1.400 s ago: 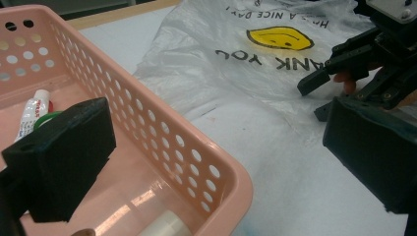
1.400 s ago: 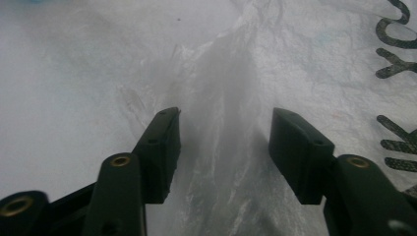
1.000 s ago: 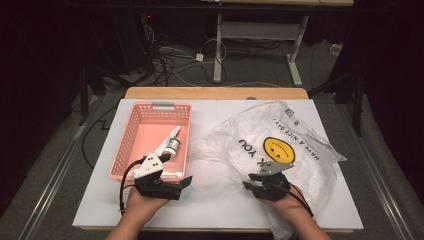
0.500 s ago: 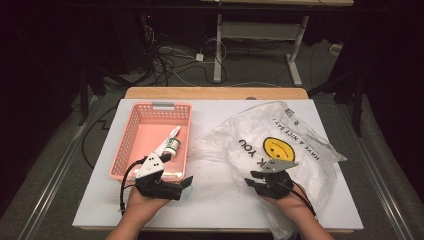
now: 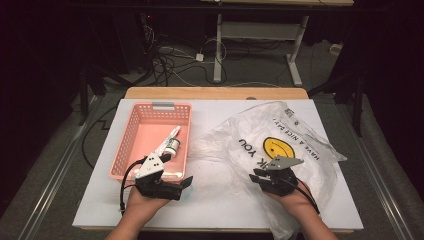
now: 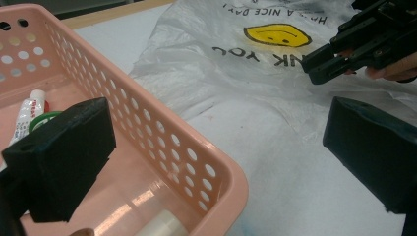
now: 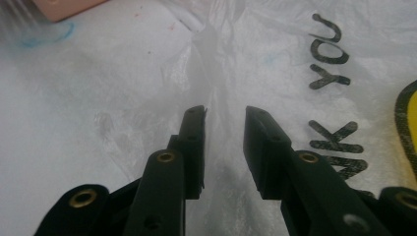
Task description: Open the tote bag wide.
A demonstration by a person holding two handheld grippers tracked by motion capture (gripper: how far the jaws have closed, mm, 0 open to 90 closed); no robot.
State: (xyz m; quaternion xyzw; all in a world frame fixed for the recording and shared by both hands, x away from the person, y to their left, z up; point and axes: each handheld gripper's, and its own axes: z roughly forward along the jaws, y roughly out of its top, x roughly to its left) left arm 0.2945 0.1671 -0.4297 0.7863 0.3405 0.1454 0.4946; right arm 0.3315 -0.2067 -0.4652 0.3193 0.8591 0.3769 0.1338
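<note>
A clear plastic bag (image 5: pixel 305 132) printed with a yellow smiley lies crumpled on the right half of the white table. My right gripper (image 5: pixel 256 176) rests on the bag's near left part. In the right gripper view, its jaws (image 7: pixel 224 115) have just been closing around a raised fold of the bag (image 7: pixel 216 59); a narrow gap remains and the pads do not press it. My left gripper (image 5: pixel 186 182) stands wide open at the near right corner of the pink basket (image 5: pixel 120 155). A white tube (image 5: pixel 169 137) and a green-lidded jar (image 5: pixel 173 146) lie inside the basket.
In the left gripper view the basket's perforated wall (image 6: pixel 162 142) sits between my open jaws, and the right gripper (image 6: pixel 317 64) shows beyond on the bag (image 6: pixel 206 64). The tabletop (image 5: pixel 215 205) has a wooden far edge (image 5: pixel 215 93). Cables and desk legs lie behind on the floor.
My right gripper has crept a little farther onto the bag. The left gripper, the basket and its contents have stayed where they were.
</note>
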